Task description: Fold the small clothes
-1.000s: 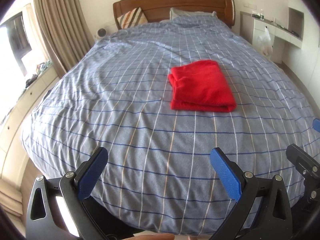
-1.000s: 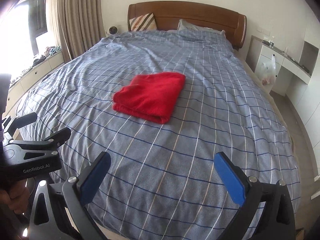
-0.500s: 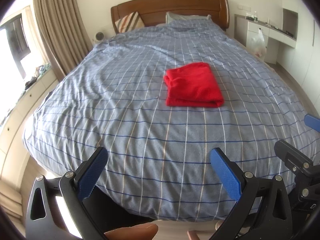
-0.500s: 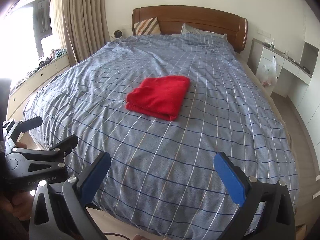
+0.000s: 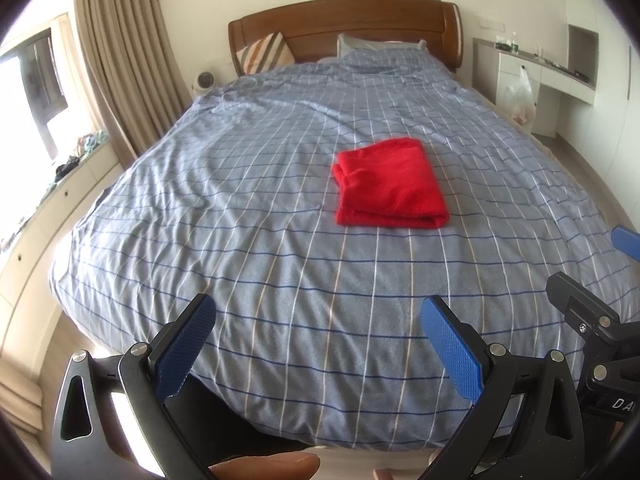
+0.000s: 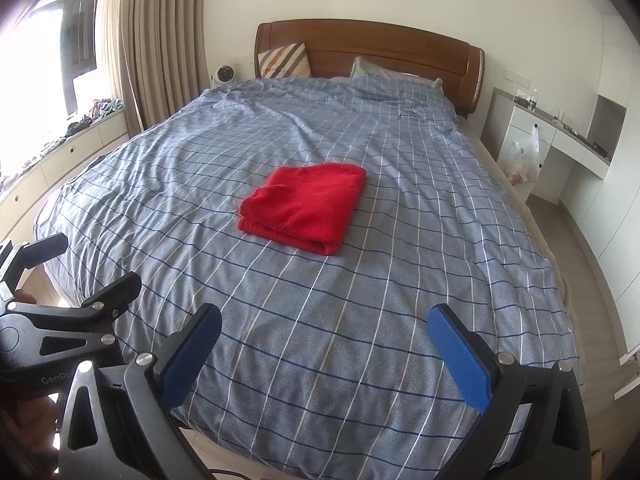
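One red cloth (image 5: 390, 184) is lying folded into a thick rectangle on the bed (image 5: 280, 240), a little past the middle and toward the headboard (image 5: 344, 24). Its rounded fold is facing the foot of the bed, and looser layered edges are showing on its left side in the left wrist view. What kind of garment it is cannot be made out.

A blue checked cover is spreading over the whole bed, wrinkling slightly on the window side. Two pillows are sitting at the head: one striped pillow (image 5: 264, 52) leaning against the wood, and one grey pillow (image 5: 360, 44) mostly tucked under the cover.

Two claws are hovering over the foot of the bed, well apart from the cloth. The left claw (image 5: 316, 344) is standing wide with nothing between its two blue pads. The right claw (image 6: 324, 354) is likewise spread wide and carrying nothing. Each is partly showing at the edge of the other's view, cut off by the frame.

A fingertip (image 5: 268, 466) is peeking in at the bottom edge of the left wrist view; the rest of the hand is hidden.

One curtain (image 6: 164, 40) is hanging beside the window, one small round white fan (image 6: 223, 74) is standing beside the headboard, and one plastic bag (image 6: 524, 156) is hanging at the white desk (image 6: 568, 136). Small items on the window ledge and desk are too blurred to tell.
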{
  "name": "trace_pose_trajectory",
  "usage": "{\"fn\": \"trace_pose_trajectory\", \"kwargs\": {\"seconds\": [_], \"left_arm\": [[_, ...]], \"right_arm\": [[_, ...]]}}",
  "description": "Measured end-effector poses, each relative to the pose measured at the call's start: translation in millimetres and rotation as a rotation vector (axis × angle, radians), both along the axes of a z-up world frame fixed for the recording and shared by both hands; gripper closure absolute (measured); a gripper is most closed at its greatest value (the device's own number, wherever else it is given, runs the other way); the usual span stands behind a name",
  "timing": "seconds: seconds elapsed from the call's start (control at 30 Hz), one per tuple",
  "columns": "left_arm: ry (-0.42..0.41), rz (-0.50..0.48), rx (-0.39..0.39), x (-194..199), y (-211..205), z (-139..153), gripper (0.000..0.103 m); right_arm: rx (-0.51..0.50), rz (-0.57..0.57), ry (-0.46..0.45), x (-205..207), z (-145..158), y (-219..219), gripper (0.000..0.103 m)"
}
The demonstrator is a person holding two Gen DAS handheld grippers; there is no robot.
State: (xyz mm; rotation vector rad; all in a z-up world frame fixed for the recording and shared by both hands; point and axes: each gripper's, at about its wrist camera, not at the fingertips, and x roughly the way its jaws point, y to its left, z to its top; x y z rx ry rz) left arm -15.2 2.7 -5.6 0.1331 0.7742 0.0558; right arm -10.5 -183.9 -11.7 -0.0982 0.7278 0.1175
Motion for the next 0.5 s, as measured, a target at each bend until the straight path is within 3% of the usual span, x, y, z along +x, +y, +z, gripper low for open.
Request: {"fn": "trace_pose_trajectory", "kwargs": {"seconds": [0.5], "left_arm": [[-0.017,0.006,-0.018,-1.6,-1.5,-2.3,0.000]], "right_arm": [[0.000,-0.039,0.004,1.9,-0.4,-9.8,0.001]]}}
